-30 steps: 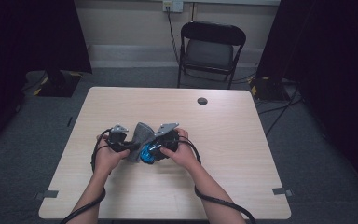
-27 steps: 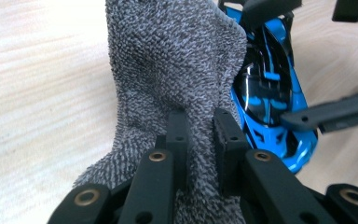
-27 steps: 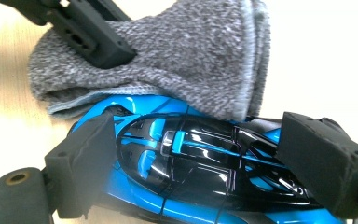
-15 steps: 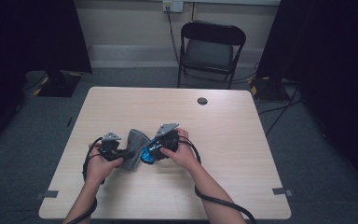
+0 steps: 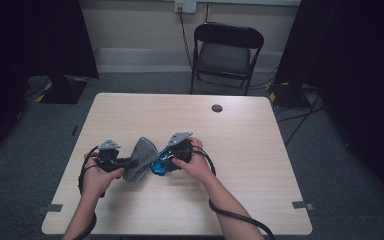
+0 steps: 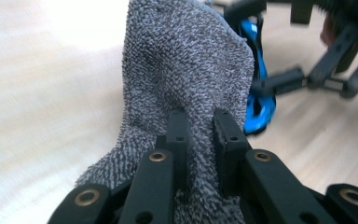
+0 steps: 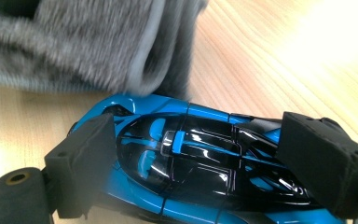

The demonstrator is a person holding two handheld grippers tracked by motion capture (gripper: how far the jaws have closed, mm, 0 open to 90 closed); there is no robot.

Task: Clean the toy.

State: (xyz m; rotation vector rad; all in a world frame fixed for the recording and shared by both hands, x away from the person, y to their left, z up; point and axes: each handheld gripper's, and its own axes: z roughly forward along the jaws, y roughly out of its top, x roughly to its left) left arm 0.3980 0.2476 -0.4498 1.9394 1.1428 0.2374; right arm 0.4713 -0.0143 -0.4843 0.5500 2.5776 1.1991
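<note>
A shiny blue and black toy car [image 7: 191, 158] lies low over the wooden table [image 5: 240, 150], and my right gripper [image 7: 200, 154] is shut on it, one pad on each flank. In the high view the car [image 5: 158, 165] sits just ahead of the right gripper [image 5: 164, 161]. A grey terry cloth [image 6: 186, 56] hangs bunched from my left gripper [image 6: 200, 116], whose jaws pinch a fold of it. The cloth [image 5: 140, 159] touches the car's left end, with the left gripper [image 5: 124, 162] to its left. In the right gripper view the cloth [image 7: 88, 42] drapes over the car's far side.
A small dark round grommet [image 5: 217, 108] is set in the tabletop near the far edge. A black folding chair [image 5: 227, 50] stands beyond the table. Cables trail from both grippers past the person's forearms. Bare wood lies to the right and far side.
My left gripper has pulled the grey cloth leftward and slightly toward the near edge, away from the car. The right gripper and the car have stayed put.
</note>
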